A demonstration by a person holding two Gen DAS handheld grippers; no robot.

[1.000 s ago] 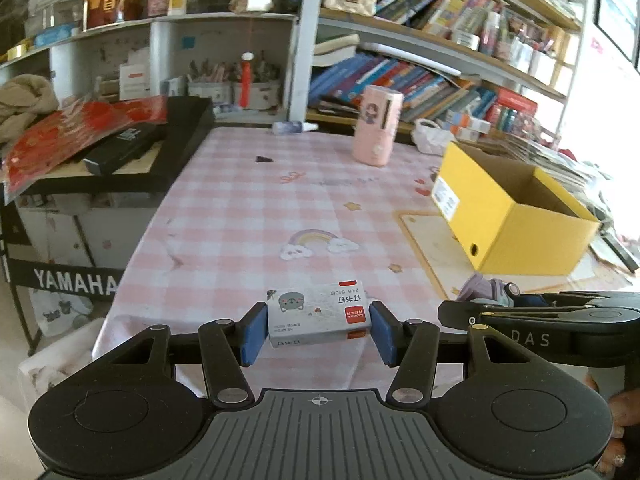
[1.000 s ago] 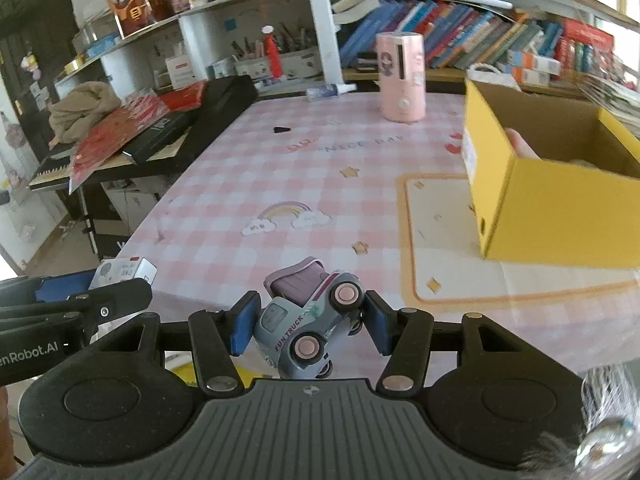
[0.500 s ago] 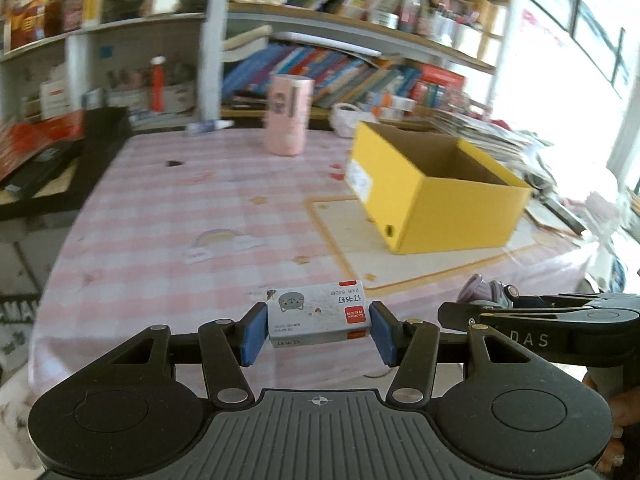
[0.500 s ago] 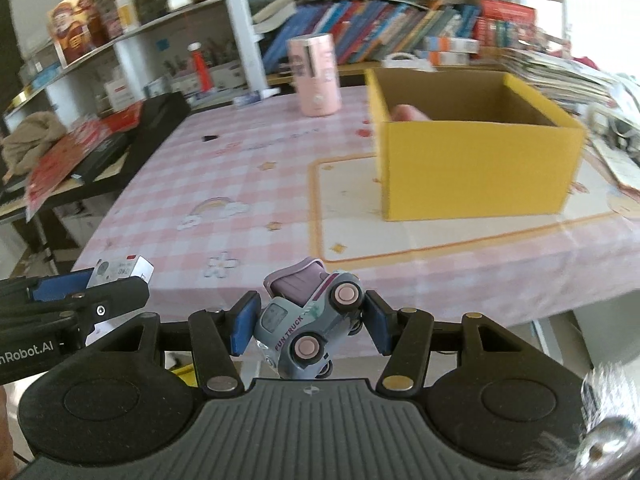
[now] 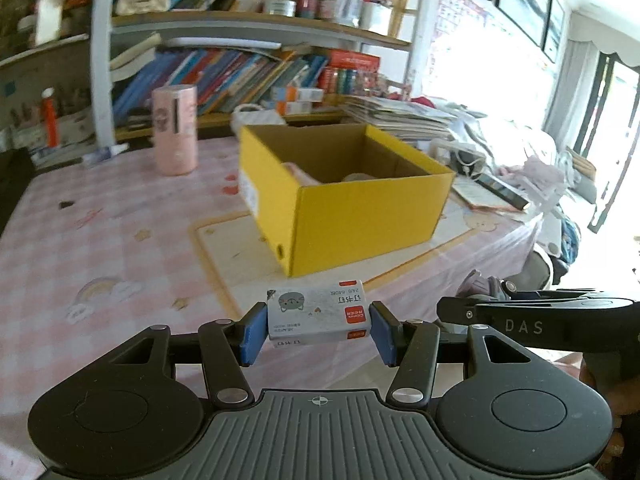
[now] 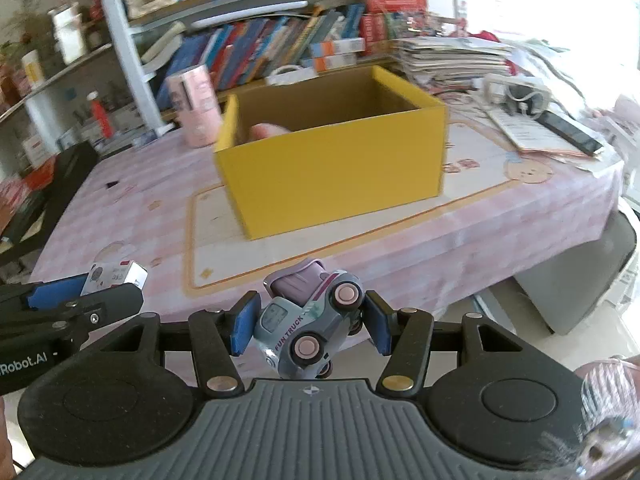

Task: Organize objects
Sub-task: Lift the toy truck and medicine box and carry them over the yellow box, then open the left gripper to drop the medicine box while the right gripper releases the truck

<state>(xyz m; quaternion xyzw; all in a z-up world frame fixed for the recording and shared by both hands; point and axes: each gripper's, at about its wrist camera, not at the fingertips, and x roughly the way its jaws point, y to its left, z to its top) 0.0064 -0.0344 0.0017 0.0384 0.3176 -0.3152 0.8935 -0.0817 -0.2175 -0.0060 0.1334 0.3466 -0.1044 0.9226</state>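
Observation:
My left gripper (image 5: 318, 330) is shut on a small white staple box (image 5: 318, 318) with a cat picture and red label, held above the table's near edge. My right gripper (image 6: 306, 330) is shut on a grey-and-purple toy truck (image 6: 308, 328), tilted on its side. An open yellow cardboard box (image 5: 360, 204) stands on the table ahead of both; it also shows in the right wrist view (image 6: 332, 164), with a pinkish object inside. Each gripper sees the other at its side: the right one (image 5: 536, 320), the left one (image 6: 68, 308).
A pink cylinder (image 5: 176, 128) stands behind the box on the pink checked tablecloth (image 5: 100, 240). Bookshelves (image 5: 260, 72) line the back. Papers and a phone (image 6: 560, 132) lie at the table's right end. A black keyboard (image 6: 44, 184) sits at the left.
Both grippers have swung right and toward the yellow box, which now sits centred ahead and closer. The staple box and toy truck stay held.

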